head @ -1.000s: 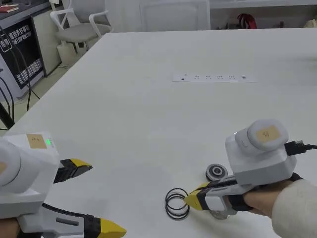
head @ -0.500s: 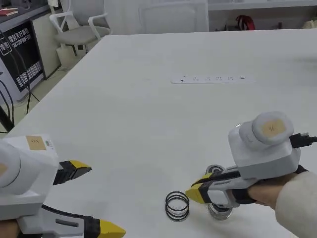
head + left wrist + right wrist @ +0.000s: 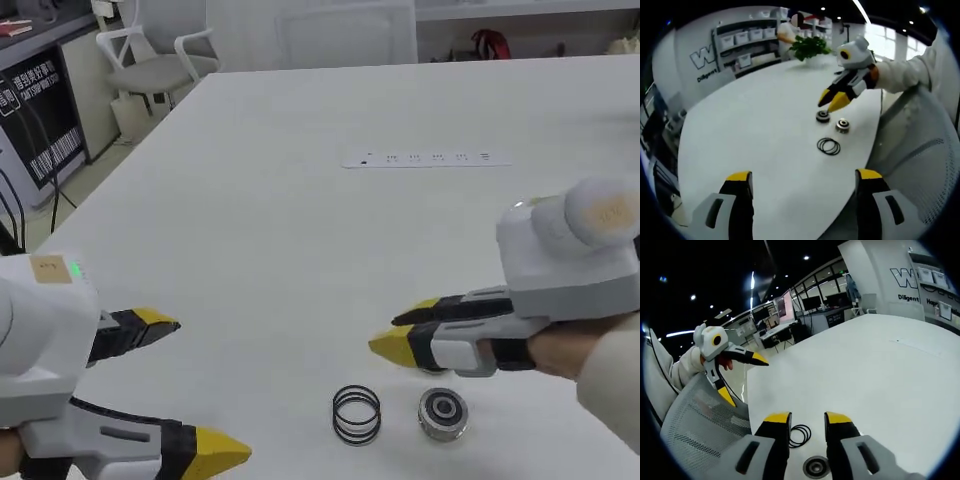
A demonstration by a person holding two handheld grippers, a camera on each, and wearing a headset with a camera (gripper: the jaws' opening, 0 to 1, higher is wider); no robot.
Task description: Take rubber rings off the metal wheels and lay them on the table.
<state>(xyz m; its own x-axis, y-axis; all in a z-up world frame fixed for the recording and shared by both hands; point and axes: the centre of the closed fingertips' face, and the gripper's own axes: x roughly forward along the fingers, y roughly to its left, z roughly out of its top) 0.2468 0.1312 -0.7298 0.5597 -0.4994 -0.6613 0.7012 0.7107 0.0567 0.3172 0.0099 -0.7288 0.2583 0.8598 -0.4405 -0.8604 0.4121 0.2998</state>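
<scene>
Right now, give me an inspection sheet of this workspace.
Surface: white table, clean.
Job's things: rings lie loose and overlapping on the table; two wheels stand beside them.
Clutter: power strip farther out.
Grippers: left gripper wide open, empty; right gripper slightly open, empty, over the wheels.
Cables: black ones by the floor, left of the table.
Surroundings: chair, shelves, plant.

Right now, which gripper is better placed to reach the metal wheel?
Right, likely. The right gripper hovers close to the metal wheel, jaws slightly open; the left gripper is farther off, beyond the rubber rings.
</scene>
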